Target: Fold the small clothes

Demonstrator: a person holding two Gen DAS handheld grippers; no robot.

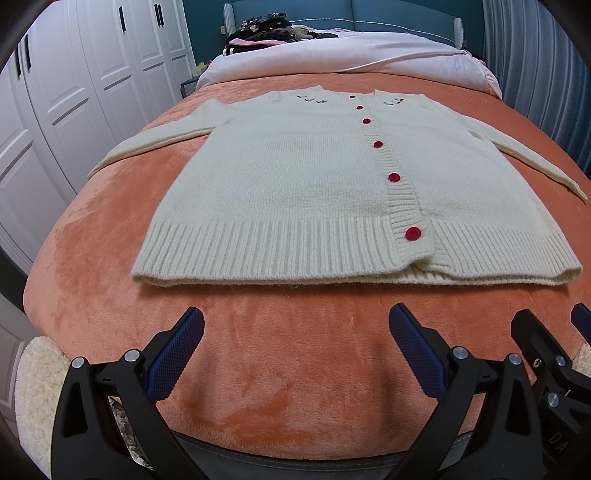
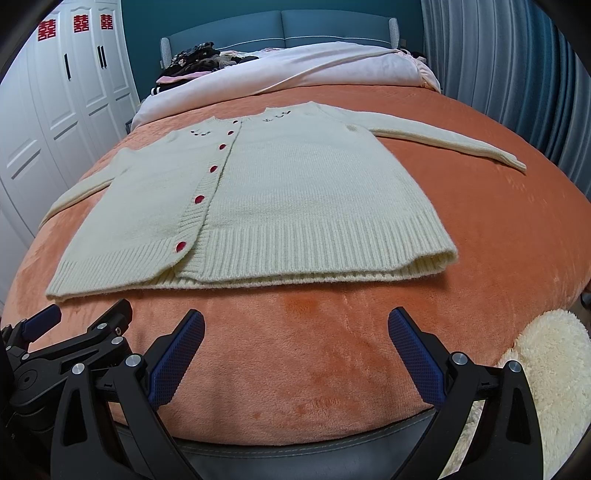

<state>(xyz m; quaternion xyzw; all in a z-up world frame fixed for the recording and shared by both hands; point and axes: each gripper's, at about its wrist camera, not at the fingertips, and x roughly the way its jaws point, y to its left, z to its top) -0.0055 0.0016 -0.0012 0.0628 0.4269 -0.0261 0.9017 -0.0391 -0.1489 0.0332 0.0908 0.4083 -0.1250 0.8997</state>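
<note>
Cream knitted cardigan with red buttons lies flat on the orange plush bed cover, hem nearest both grippers' released jaws, sleeves spread sideways.

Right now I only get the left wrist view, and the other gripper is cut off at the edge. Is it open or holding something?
Observer: The right gripper is wide open and holds nothing. It sits over the orange blanket, just short of the cardigan hem.
Operator: Good. My picture cuts off the tops of the white wardrobe doors. Is there anything up there?
Observer: Yes, red paper characters are stuck near the top of the doors, one on each of the three in view.
</note>
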